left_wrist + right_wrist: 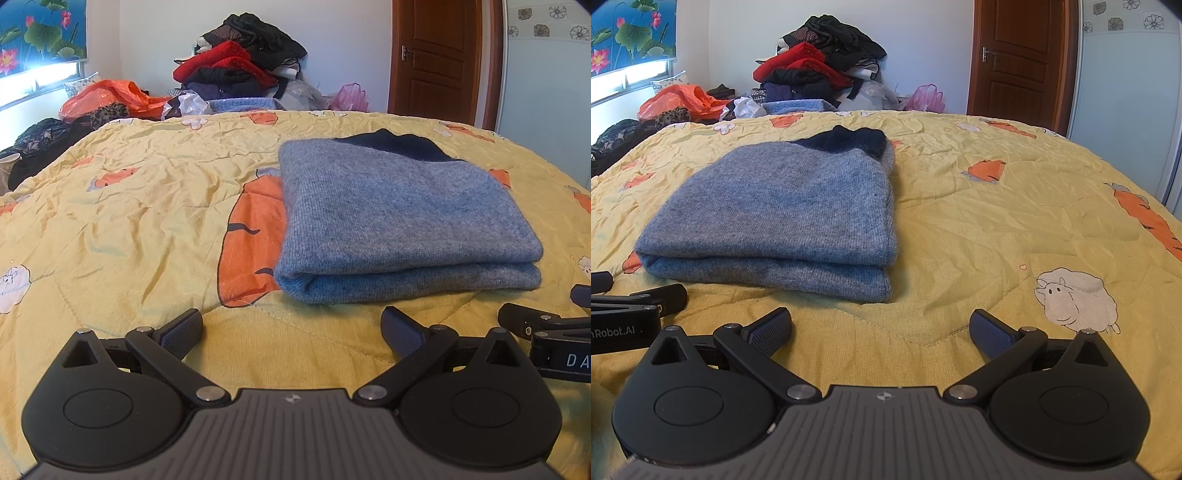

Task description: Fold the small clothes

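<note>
Left gripper [291,328]: jaws spread wide, empty, low over quilt [110,221].
Right gripper [881,328]: likewise wide, empty, alongside.
Grey sweater [783,214]: folded on quilt, just ahead; apparently finished, hence released.

Yellow-quilted bed [147,206] with 1 folded grey sweater [399,221] flat on it, clothes pile [240,70] behind.

A home bedroom: quilted bed [147,206], heaped clothes [240,70], wooden door [439,55].
</note>
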A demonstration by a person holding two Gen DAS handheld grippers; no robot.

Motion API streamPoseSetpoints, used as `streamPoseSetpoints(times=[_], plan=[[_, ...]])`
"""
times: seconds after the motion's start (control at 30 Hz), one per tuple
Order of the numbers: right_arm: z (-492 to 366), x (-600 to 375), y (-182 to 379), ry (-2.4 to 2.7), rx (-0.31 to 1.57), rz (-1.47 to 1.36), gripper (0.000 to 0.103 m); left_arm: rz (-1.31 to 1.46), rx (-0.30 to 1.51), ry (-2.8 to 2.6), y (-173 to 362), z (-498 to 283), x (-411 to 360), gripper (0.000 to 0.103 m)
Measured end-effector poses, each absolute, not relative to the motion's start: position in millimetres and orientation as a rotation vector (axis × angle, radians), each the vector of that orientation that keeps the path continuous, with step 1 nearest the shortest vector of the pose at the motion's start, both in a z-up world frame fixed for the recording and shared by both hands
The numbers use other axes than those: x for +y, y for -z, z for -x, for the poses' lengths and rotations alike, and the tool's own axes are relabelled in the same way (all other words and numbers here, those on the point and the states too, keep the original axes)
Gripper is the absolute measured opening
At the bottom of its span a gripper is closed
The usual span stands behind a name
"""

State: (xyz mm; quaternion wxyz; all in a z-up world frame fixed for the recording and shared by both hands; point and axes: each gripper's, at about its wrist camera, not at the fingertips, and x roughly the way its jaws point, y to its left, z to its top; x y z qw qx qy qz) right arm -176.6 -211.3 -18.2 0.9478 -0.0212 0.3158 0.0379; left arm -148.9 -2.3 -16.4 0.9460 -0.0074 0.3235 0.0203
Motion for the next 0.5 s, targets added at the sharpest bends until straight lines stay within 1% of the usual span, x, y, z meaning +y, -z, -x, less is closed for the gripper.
streamPoseSetpoints(times=[0.5], plan=[[177.0,-210.9,18.0,-0.078,0.641,0.045,0.103,0.014,0.661,-0.041,17.2,148.4,-1.8,0.103]])
